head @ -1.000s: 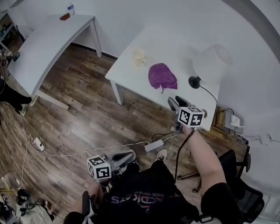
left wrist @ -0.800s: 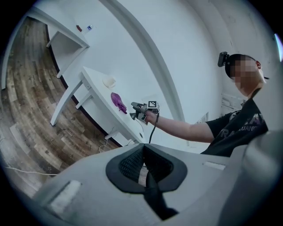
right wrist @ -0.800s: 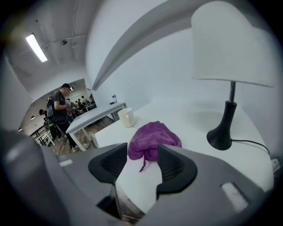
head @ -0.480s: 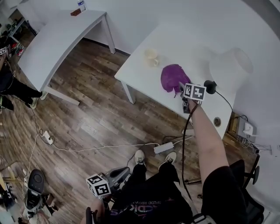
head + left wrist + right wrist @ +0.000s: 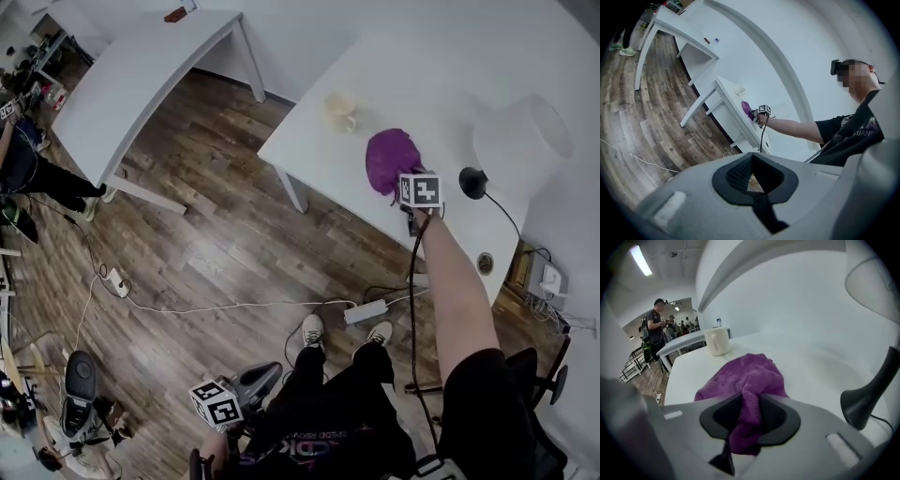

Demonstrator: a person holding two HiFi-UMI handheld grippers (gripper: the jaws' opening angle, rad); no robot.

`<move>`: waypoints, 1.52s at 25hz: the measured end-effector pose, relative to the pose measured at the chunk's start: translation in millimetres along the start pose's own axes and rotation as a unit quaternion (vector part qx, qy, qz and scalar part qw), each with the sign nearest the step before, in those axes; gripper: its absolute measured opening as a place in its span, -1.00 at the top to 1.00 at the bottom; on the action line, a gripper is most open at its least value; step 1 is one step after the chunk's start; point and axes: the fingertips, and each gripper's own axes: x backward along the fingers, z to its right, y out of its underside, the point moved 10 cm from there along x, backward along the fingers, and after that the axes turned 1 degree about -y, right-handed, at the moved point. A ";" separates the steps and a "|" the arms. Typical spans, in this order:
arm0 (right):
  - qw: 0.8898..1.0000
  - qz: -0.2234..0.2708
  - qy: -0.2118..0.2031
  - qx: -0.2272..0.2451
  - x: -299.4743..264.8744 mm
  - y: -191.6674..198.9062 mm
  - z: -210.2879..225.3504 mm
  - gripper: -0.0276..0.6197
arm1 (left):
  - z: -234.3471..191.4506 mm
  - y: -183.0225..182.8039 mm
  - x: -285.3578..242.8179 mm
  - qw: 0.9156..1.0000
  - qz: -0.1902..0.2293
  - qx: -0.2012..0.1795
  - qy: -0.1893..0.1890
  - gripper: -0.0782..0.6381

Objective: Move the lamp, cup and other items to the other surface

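A purple cloth (image 5: 392, 155) lies crumpled on the near white table (image 5: 319, 155), between a cream cup (image 5: 339, 108) and a lamp with a white shade (image 5: 522, 141) and a black base (image 5: 472, 181). My right gripper (image 5: 405, 194) is at the cloth's near edge. In the right gripper view a fold of the cloth (image 5: 740, 376) runs down between the jaws, which have just been closing and pinch it; the cup (image 5: 717, 341) stands behind. My left gripper (image 5: 262, 377) hangs low by the person's legs, jaws together and empty (image 5: 752, 176).
A second long white table (image 5: 141, 75) stands at the upper left across the wooden floor. A power strip (image 5: 366, 311) and cables lie on the floor by the person's feet. An office chair (image 5: 548, 375) is at the lower right. People stand at the far left.
My right gripper has moved from the table's near edge onto the purple cloth and closed on a fold of it. The left gripper has dropped lower in the head view.
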 end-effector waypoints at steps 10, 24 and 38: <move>0.998 0.038 -0.041 -0.037 40.5 18.0 -0.3 0.65 | 6.4 -20.9 -19.1 0.999 -0.016 -0.026 0.037 0.77; 0.970 0.154 -0.077 -0.173 170.6 84.5 1.8 0.66 | 22.6 -48.2 -49.1 0.988 -0.066 -0.076 0.113 0.77; 0.924 0.249 0.039 -0.288 354.0 203.5 39.8 0.66 | 56.2 -55.5 -89.0 0.962 -0.130 -0.121 0.206 0.77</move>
